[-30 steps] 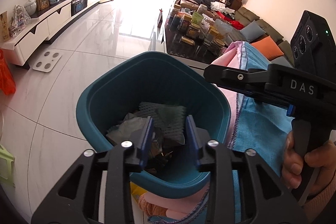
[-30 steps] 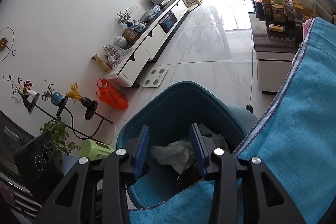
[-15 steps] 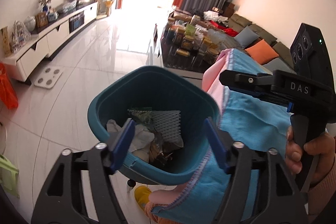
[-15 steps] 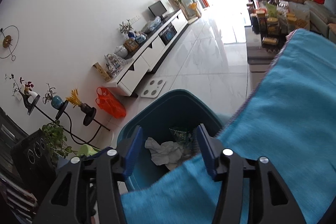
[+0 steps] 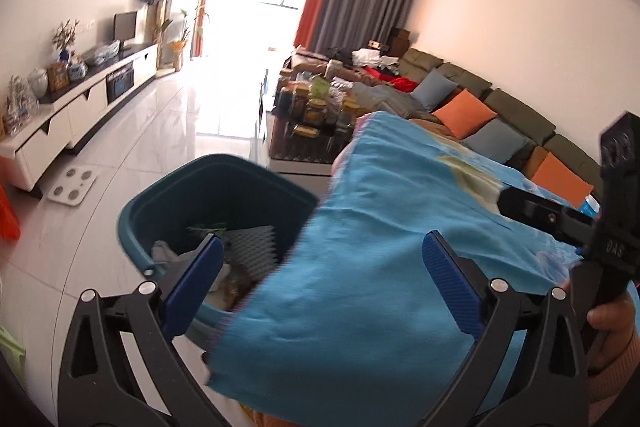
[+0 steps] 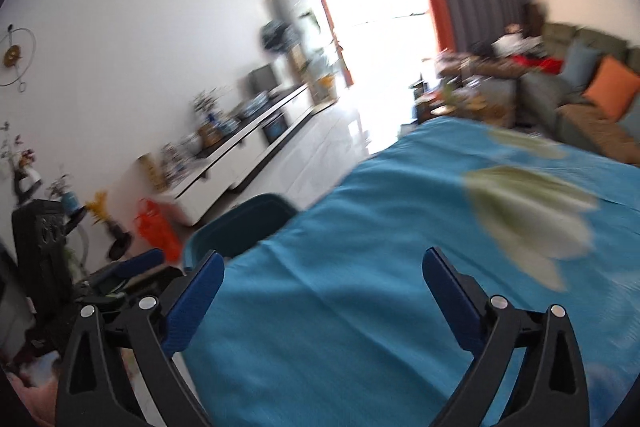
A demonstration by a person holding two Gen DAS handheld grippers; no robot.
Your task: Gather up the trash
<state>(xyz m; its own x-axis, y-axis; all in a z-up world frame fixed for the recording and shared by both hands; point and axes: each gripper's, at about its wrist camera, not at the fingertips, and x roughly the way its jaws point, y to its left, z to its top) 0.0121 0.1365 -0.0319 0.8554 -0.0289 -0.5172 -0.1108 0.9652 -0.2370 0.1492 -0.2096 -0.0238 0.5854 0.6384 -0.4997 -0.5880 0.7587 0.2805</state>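
Observation:
A teal trash bin [image 5: 216, 203] stands on the floor beside a table draped in a blue cloth [image 5: 380, 227]. Inside it lie a white foam net [image 5: 256, 247] and crumpled paper. My left gripper [image 5: 322, 251] hovers above the cloth's edge, right of the bin, its jaws opening wide with nothing between them. My right gripper [image 6: 320, 263] is over the blue cloth [image 6: 400, 227], jaws also opening and empty. In the blurred right wrist view only the bin's rim [image 6: 244, 223] shows past the cloth. A hand [image 5: 608, 319] holds the right gripper's handle.
A white TV cabinet [image 5: 80, 107] runs along the left wall, with a white scale [image 5: 72, 185] on the tiled floor. A low table of jars [image 5: 316, 115] and a sofa with cushions [image 5: 464, 111] lie beyond. An orange bag [image 6: 156, 227] sits near the cabinet.
Both grippers have drawn back and up from over the bin toward the table, and their jaws have spread from narrow to wide. The cloth now hides part of the bin.

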